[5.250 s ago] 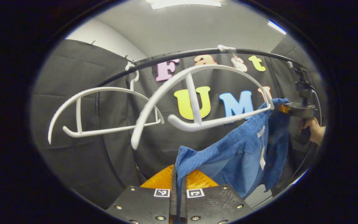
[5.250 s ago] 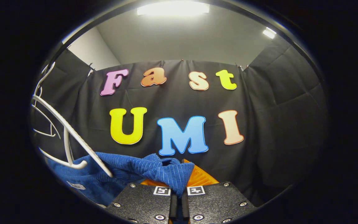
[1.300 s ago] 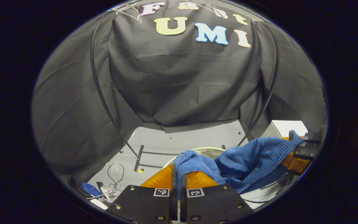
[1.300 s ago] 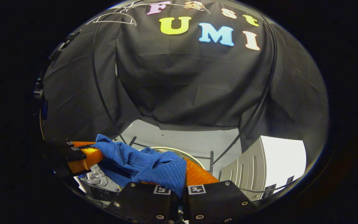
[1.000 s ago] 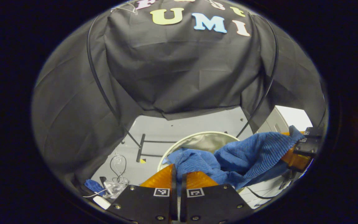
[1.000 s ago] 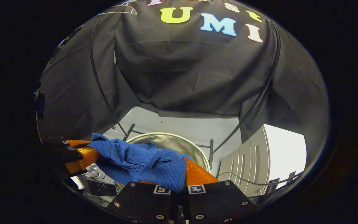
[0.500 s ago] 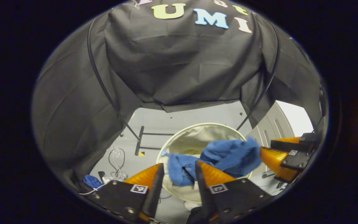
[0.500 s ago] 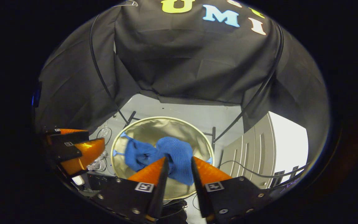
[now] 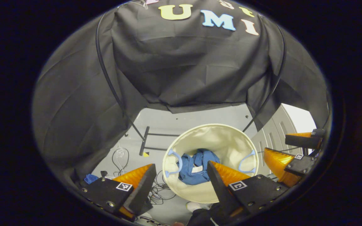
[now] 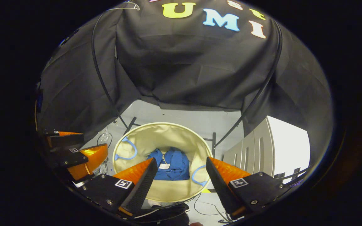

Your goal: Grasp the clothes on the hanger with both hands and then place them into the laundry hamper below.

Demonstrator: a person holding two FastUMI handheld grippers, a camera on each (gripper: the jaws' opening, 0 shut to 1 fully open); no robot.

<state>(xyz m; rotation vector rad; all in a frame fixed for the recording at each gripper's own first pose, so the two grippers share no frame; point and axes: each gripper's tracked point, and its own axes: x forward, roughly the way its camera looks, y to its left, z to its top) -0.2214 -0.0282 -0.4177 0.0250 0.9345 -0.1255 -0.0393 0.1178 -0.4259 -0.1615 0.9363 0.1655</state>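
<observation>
Grey booth floor (image 9: 187, 117), cream laundry hamper (image 9: 231, 138) below. Both tools have just opened: left tool (image 9: 181, 175) and right tool (image 10: 178, 171) hold nothing. Blue clothes (image 9: 195, 164) have dropped, now lying at the hamper bottom. Placement looks done.

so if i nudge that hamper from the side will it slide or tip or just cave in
Probably cave in first: the hamper looks like thin soft fabric. Likely light, since it holds just the blue shirt, so it may slide too. Its wide mouth suggests tipping is less likely.
</observation>
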